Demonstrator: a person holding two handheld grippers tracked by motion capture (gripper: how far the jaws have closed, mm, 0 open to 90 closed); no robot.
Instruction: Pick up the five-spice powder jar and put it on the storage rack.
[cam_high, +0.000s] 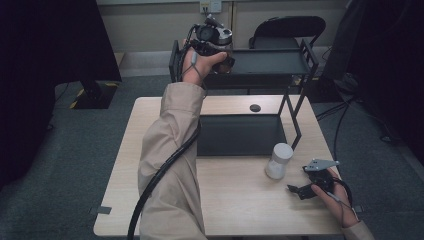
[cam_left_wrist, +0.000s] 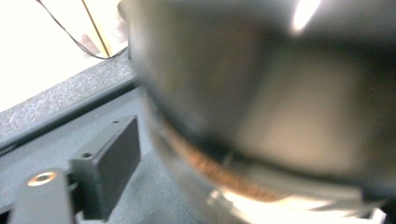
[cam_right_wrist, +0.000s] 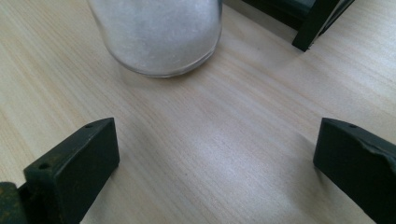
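My left gripper (cam_high: 220, 54) is held high at the left end of the black rack's top shelf (cam_high: 272, 62). In the left gripper view a dark, blurred jar (cam_left_wrist: 261, 102) with a coppery band looms right in front of the camera, just right of one black finger (cam_left_wrist: 109, 161); the other finger is hidden behind it. Whether the jaws press on the jar is unclear. My right gripper (cam_high: 299, 181) rests low over the table's right front, open (cam_right_wrist: 215, 154) with bare wood between its fingers. A glass jar of white grains (cam_high: 279, 160) (cam_right_wrist: 159, 32) stands just beyond them.
The rack's lower tray (cam_high: 240, 135) lies on the wooden table (cam_high: 235, 200), with its right legs (cam_high: 295, 117) close behind the white jar. A small dark disc (cam_high: 255, 107) lies on the table behind the tray. A black chair (cam_high: 287, 30) stands past the rack.
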